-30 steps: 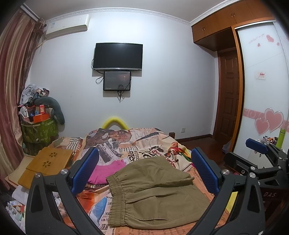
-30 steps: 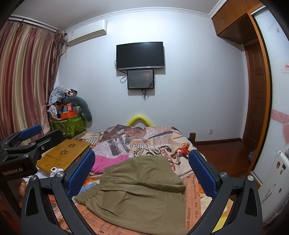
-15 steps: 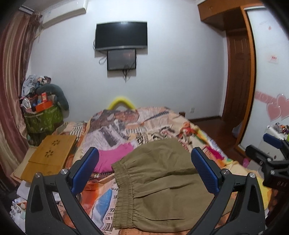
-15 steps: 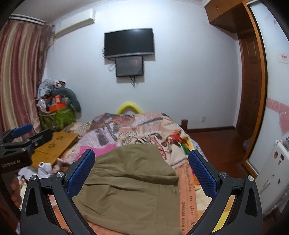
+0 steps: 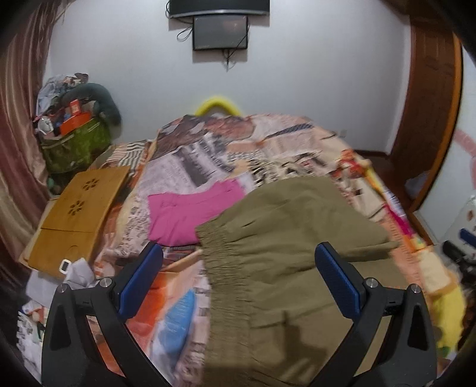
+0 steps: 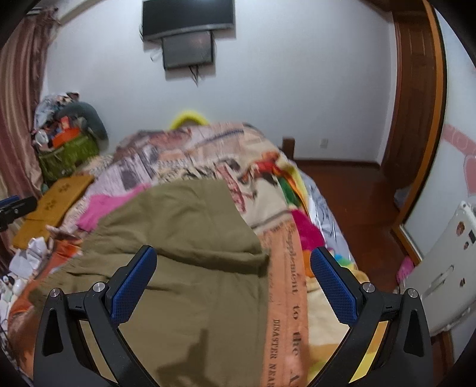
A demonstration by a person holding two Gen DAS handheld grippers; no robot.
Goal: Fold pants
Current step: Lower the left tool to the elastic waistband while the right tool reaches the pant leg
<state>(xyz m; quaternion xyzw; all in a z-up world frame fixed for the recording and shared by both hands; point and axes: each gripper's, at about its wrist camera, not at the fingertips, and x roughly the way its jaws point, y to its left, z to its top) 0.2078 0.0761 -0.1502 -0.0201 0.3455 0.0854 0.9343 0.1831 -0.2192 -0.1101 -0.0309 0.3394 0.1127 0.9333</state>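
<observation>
Pants [image 5: 285,268], olive and blurred, lie folded on the bed [image 5: 238,154], near edge cut off, seemingly untouched beneath left gripper [image 5: 241,285] and right gripper [image 6: 235,285], jaws wide apart.

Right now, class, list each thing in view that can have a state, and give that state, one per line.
Left tongs: open, empty, above the bed.
Right tongs: open, empty.
Olive pants: lying partly folded on the bedspread, waistband to the left.
Pink garment: lying flat, its edge under the pants.
Wall TV: off, screen dark.
Wooden lap desk: lying flat beside the bed.
</observation>
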